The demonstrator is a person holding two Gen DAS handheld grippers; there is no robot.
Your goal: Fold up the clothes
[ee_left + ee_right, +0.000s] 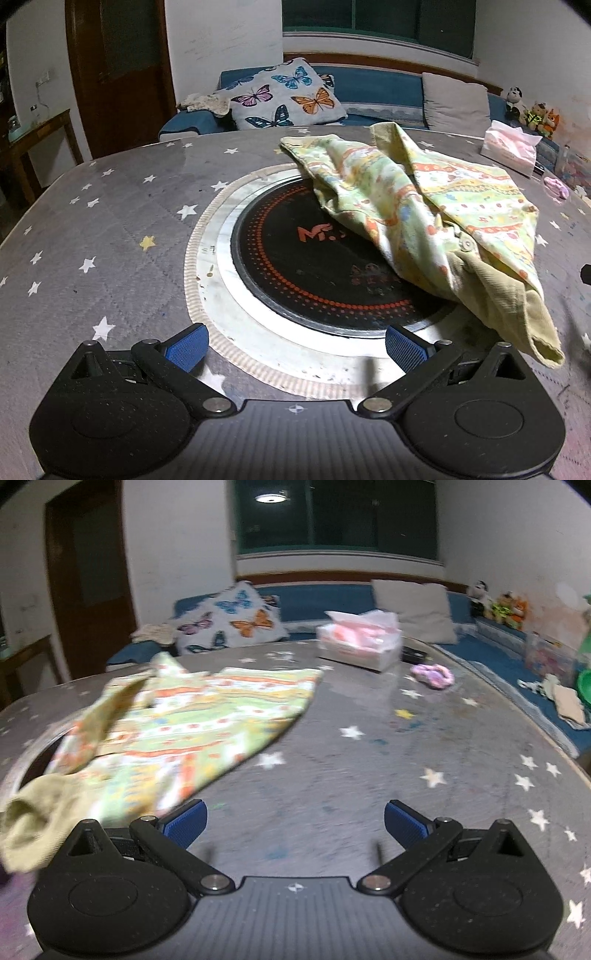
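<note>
The garment, a small patterned piece in pale green, yellow and orange with a khaki corduroy lining, lay crumpled on the grey star-printed worktop. It partly covered the far right side of the round black hotplate set into the worktop's middle, and one corduroy end stuck out past the hotplate's near right rim. A button showed in the folds.

The left gripper hovered over the near rim of the hotplate, its blue pads spread wide and holding nothing. The right gripper, seen in a blurred picture, was likewise spread wide and empty, over bare worktop to the right of the hotplate; the garment lay just beside its left finger.

Beyond the hotplate, a tissue box stood near the worktop's far edge, with a pink scrunchie close by.
</note>
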